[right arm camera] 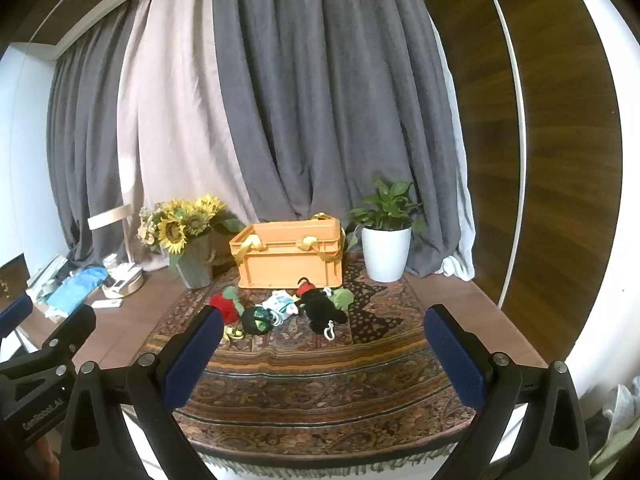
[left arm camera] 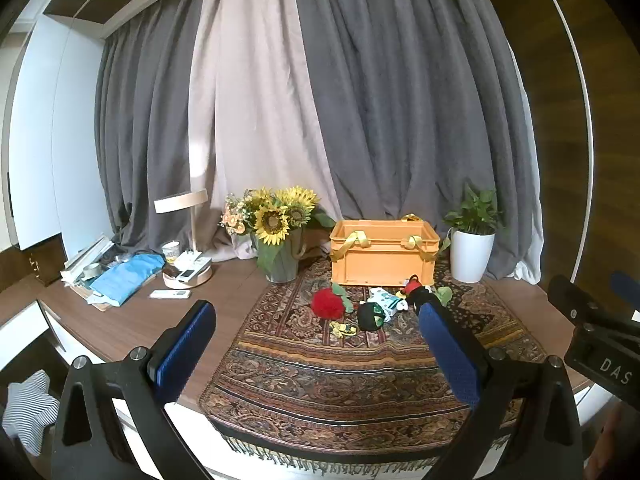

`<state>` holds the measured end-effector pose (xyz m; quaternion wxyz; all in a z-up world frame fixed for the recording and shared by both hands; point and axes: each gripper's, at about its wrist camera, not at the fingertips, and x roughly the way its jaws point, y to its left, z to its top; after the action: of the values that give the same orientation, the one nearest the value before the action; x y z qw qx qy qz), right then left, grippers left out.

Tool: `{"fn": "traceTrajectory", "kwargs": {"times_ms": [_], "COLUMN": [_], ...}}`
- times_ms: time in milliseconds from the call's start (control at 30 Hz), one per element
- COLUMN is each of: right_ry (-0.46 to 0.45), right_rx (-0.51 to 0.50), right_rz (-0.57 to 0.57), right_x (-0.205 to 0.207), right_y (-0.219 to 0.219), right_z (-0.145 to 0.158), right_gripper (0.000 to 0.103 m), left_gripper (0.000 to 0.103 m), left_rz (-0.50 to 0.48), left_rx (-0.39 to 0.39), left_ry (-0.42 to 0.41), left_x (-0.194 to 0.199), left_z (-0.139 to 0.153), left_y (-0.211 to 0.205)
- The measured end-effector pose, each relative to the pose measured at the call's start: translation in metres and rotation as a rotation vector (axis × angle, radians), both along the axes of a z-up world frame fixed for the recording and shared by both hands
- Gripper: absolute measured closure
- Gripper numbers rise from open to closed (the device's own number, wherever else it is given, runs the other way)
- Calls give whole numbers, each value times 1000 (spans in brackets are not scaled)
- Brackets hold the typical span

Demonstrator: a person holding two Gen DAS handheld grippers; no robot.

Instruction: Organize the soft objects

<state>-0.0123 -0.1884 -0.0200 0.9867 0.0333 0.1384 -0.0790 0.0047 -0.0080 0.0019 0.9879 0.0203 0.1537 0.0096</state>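
Several soft toys lie on the patterned rug (left arm camera: pixel 352 364) in front of an orange crate (left arm camera: pixel 382 254) with yellow strap handles. There is a red plush flower (left arm camera: pixel 327 303), a black-and-green ball (left arm camera: pixel 370 316), a white-and-teal plush (left arm camera: pixel 386 300), a small yellow toy (left arm camera: pixel 342 329), a black plush with a red top (right arm camera: pixel 322 306) and a green plush (right arm camera: pixel 342 298). The crate also shows in the right wrist view (right arm camera: pixel 290 254). My left gripper (left arm camera: pixel 316 316) is open and empty, well short of the toys. My right gripper (right arm camera: pixel 324 320) is open and empty, also short of them.
A vase of sunflowers (left arm camera: pixel 276 236) stands left of the crate and a white potted plant (left arm camera: pixel 472 240) right of it. A lamp (left arm camera: pixel 188 236), remotes, blue cloth (left arm camera: pixel 128 274) and papers clutter the desk's left side. Curtains hang behind.
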Motion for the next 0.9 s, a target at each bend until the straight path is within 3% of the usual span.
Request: {"fn": "traceTrajectory", "kwargs": {"times_ms": [900], "right_ry": [7], "right_rx": [-2], "right_rz": [10], "right_x": [4], "right_y": [4], "right_z": [0], "right_gripper": [2], "left_gripper": [0], "left_rz": [3], "left_rx": [3], "left_ry": [-9], "left_x": [4], "left_z": [1], "left_y": [3]}}
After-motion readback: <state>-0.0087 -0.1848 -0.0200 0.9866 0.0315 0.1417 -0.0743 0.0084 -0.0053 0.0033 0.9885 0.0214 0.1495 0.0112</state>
